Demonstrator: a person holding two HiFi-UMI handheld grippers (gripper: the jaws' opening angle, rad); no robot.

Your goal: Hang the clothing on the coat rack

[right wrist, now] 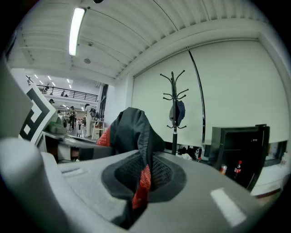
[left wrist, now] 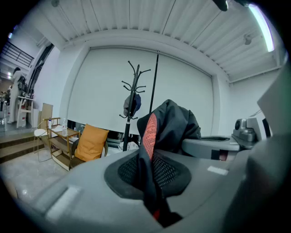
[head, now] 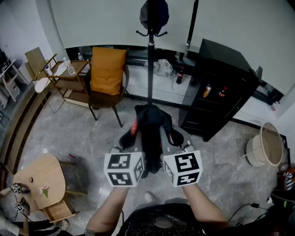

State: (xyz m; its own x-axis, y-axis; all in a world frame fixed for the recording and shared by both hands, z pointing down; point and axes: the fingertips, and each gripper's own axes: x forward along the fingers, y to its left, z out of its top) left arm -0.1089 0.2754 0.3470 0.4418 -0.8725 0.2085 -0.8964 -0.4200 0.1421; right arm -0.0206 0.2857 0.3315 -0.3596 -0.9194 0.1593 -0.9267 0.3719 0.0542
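A black garment with red patterned trim (head: 150, 129) hangs between my two grippers in front of me. My left gripper (head: 128, 142) is shut on its left part, where the cloth (left wrist: 157, 136) is pinched between the jaws. My right gripper (head: 174, 138) is shut on the right part, the fabric (right wrist: 136, 136) bunched in its jaws. The black coat rack (head: 150, 55) stands straight ahead by the white wall, with a dark item (head: 154, 14) hanging on its top hooks. The rack (left wrist: 132, 100) shows beyond the cloth, and the rack (right wrist: 175, 109) shows to the right of it.
A chair with an orange cushion (head: 107, 69) stands left of the rack, next to a wooden shelf cart (head: 67, 76). A black cabinet (head: 221, 87) is on the right. A small round wooden table (head: 39, 177) sits at lower left, a round basket (head: 267, 145) at right.
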